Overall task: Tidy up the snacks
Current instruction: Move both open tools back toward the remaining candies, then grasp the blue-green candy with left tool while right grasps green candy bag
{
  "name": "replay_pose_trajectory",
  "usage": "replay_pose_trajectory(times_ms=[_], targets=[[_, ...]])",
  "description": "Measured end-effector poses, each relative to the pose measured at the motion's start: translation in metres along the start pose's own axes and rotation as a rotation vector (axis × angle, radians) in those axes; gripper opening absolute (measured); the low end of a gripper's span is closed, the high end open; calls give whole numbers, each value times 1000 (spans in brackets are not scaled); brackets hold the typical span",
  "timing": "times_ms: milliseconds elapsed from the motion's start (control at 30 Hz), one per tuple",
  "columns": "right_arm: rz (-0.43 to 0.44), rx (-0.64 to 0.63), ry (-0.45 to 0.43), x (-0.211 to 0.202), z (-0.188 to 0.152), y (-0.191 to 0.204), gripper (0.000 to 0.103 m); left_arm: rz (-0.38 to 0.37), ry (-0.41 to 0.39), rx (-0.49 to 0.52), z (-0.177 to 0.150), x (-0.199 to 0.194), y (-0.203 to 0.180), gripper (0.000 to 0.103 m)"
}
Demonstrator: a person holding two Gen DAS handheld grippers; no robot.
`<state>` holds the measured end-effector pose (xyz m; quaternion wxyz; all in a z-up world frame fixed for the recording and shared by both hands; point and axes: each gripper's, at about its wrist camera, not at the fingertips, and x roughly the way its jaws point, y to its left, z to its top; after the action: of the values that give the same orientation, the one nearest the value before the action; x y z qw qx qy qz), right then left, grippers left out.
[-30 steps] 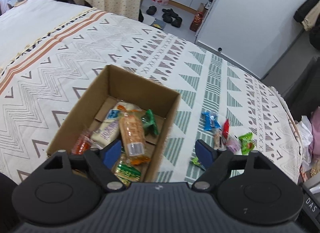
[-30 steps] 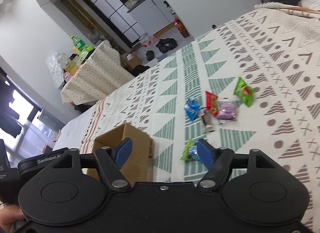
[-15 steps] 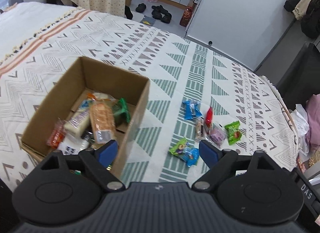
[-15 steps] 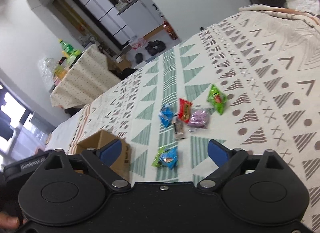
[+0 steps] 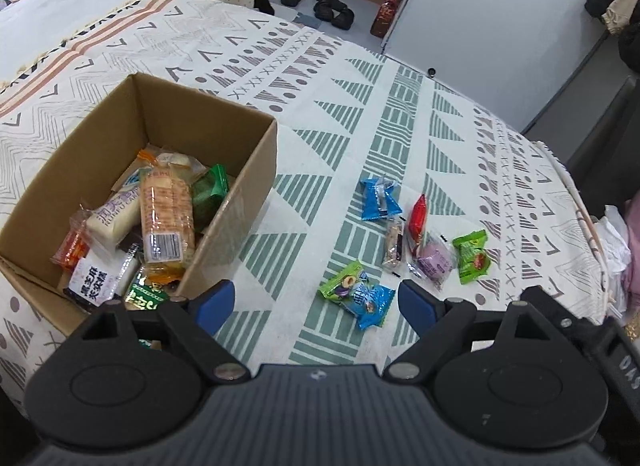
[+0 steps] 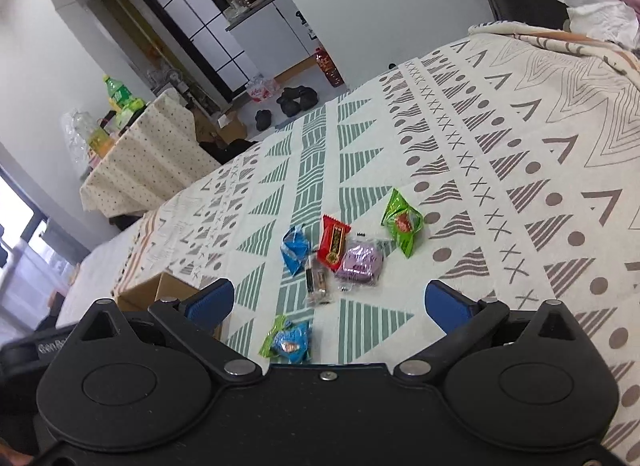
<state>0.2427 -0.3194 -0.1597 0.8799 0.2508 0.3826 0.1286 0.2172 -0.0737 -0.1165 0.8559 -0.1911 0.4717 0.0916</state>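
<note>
Left tongs (image 5: 316, 300): blue pads spread wide, nothing between them; they hover over the patterned bedspread (image 5: 328, 125), bottom centre of the left wrist view. Right tongs (image 6: 328, 300): jaws opening, very wide, nothing gripped; loose snacks show on the bedspread in the gap between the pads.

Open brown cardboard box (image 5: 256, 169), left half of the left view, sits on the bed. Inside: long clear-wrapped orange cake bar with a barcode (image 5: 166, 217); cream packet printed "NUNFU" plus Chinese characters (image 5: 114, 213); white-and-black packet with bold Chinese characters (image 5: 96, 278); dark green pouch (image 5: 210, 193); small orange sachet (image 5: 70, 246). A green-and-gold packet lies at the box's near corner, its script too small to read.

Loose snacks, centre-right of the left view, on the teal-striped band of cloth: blue twisted candy wrapper (image 5: 378, 199); red sachet (image 5: 418, 217); clear-wrapped nut bar (image 5: 394, 246); pale purple pillow pack (image 5: 434, 262); bright green pouch with red fruit print (image 5: 472, 256); green plum packet touching a blue packet (image 5: 358, 294), just beside the right pad of the left tongs. Their print is illegible.

Left tongs' housing shows "DAS" at the right edge; the other unit's edge reads "GenRo…" in the right view, lower left.

Room: white cabinet wall, dark shoes (image 5: 330, 5) on the floor, dotted cream tablecloth (image 6: 152, 153) bearing green bottles, glass-paned door behind.
</note>
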Motion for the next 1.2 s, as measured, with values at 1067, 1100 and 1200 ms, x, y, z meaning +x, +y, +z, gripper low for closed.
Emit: replay_pose_trajectory(times_ms=[1067, 1100, 1200], targets=[[2, 54, 127, 84, 28, -63, 80, 106, 39, -131, -18, 101, -33, 31], [2, 50, 130, 87, 27, -63, 79, 116, 28, -138, -17, 101, -32, 30], [4, 40, 142, 95, 29, -63, 75, 134, 7, -152, -14, 102, -32, 30]])
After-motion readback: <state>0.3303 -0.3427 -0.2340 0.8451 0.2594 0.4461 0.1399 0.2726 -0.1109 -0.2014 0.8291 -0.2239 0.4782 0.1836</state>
